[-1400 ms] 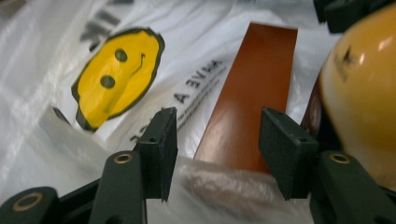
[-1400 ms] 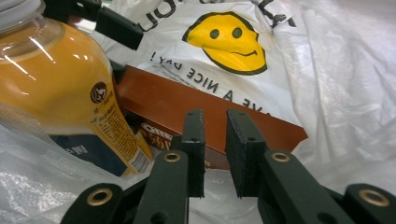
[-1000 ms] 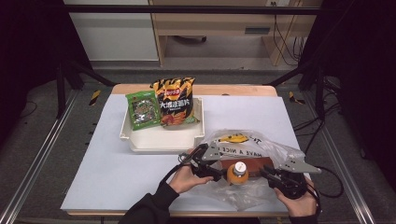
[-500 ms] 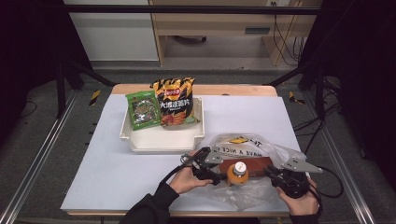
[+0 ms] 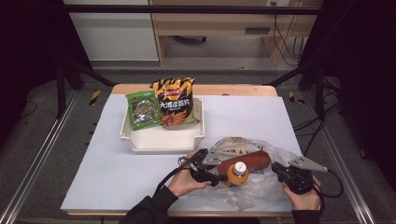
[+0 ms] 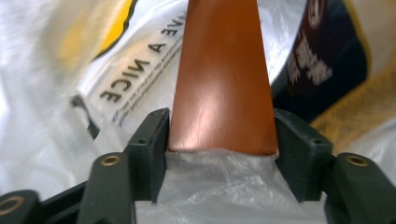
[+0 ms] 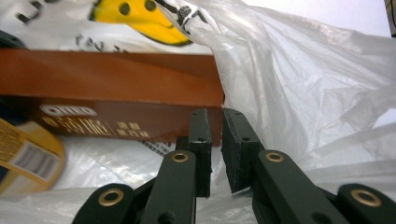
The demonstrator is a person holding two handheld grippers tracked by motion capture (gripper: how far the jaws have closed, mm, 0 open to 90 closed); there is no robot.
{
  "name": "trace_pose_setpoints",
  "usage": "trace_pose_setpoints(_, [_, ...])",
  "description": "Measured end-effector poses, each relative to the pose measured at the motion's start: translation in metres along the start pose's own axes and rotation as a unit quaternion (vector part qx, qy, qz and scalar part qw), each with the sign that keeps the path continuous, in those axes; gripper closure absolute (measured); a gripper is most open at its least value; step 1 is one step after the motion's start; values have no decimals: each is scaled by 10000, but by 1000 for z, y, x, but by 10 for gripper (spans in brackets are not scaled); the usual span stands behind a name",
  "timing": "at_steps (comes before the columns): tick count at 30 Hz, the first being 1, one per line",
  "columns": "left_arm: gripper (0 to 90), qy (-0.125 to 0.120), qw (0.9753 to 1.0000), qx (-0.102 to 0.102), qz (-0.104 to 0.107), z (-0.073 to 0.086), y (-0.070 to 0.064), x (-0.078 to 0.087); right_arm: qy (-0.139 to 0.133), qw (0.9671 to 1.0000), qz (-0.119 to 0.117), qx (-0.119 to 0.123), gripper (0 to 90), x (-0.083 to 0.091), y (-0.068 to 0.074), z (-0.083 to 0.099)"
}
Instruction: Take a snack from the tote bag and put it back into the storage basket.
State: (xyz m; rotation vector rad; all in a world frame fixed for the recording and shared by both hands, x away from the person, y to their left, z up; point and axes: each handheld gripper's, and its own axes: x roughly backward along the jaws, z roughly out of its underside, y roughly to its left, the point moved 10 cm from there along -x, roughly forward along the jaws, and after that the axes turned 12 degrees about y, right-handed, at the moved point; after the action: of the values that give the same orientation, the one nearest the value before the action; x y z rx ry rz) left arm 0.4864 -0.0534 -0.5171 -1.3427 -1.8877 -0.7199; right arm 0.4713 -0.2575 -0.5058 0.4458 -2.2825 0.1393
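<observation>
Brown cardboard, the long box (image 6: 219,84) lies in the clear plastic bag (image 7: 299,84) at the table's (image 5: 116,172) near edge, my left gripper (image 6: 220,135) clamping its end while my right gripper (image 7: 215,140) pinches bag film, jaws nearly closed.

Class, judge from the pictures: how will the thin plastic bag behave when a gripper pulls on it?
The plastic bag looks floppy: it lies crumpled. It probably stretches or tears easily, being thin and see-through. Its film, pinched in the right gripper, may slip.
</observation>
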Motion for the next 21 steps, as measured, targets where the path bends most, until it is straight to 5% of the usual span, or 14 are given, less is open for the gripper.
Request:
trace_pose_setpoints(9, [397, 98, 9994, 131, 294, -6, 4, -11, -5, 9999, -77, 96, 820, -3, 6, -5])
trace_pose_setpoints(13, [426, 79, 9997, 106, 191, -7, 6, -6, -45, 9999, -82, 102, 820, -1, 5, -5])
trace_pose_setpoints(21, [430, -507, 9978, 432, -57, -11, 19, 10, -20, 10000, -49, 72, 826, -3, 4, -4])
